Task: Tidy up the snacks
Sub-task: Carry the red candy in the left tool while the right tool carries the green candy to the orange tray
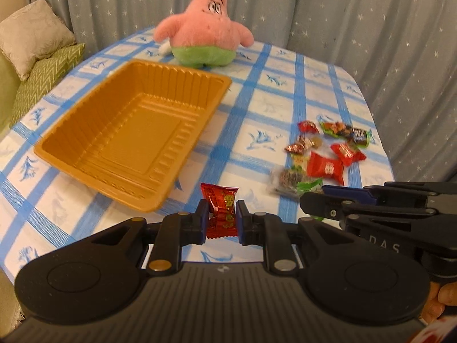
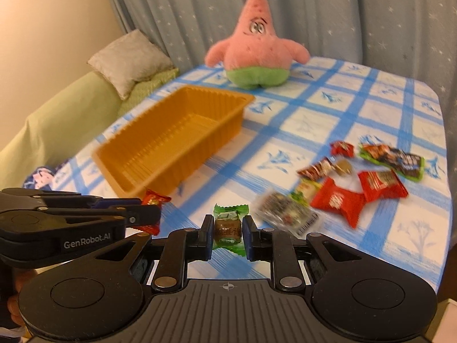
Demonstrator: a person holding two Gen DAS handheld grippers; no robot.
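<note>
- A table under a blue-and-white checked tablecloth (image 1: 257, 108) fills both views, with a star-dotted grey curtain (image 1: 357, 8) hanging behind it.
- On the far left sits a green-covered sofa (image 2: 57, 131) bearing a beige cushion (image 2: 128, 60).
- A pink star-shaped plush toy (image 1: 204, 25) with a green bottom stands upright at the far edge of the table, just behind the tray.
- An orange plastic tray (image 1: 71, 154) with ribbed walls lies on the cloth to the left of the middle; nothing lies in it.
- The left gripper (image 1: 222, 215) is clenched on a red snack packet (image 1: 221, 210), its blue-lined pads pressing the packet's two sides; the packet is held clear of the cloth, just in front of the tray's near corner.
- The right gripper (image 2: 228, 235) grasps a green-wrapped candy (image 2: 228, 228) between its pads, upright with its crimped ends above and below, close beside the loose pile.
- The two grippers hang side by side, each showing at the edge of the other's view.
- A pile of loose snacks (image 2: 357, 183) lies on the right part of the cloth, well apart from the tray: red packets, a green-edged dark bar, a clear packet and small twisted sweets, some blurred.
- A person's fingers (image 1: 445, 300) show on the right gripper's handle.
</note>
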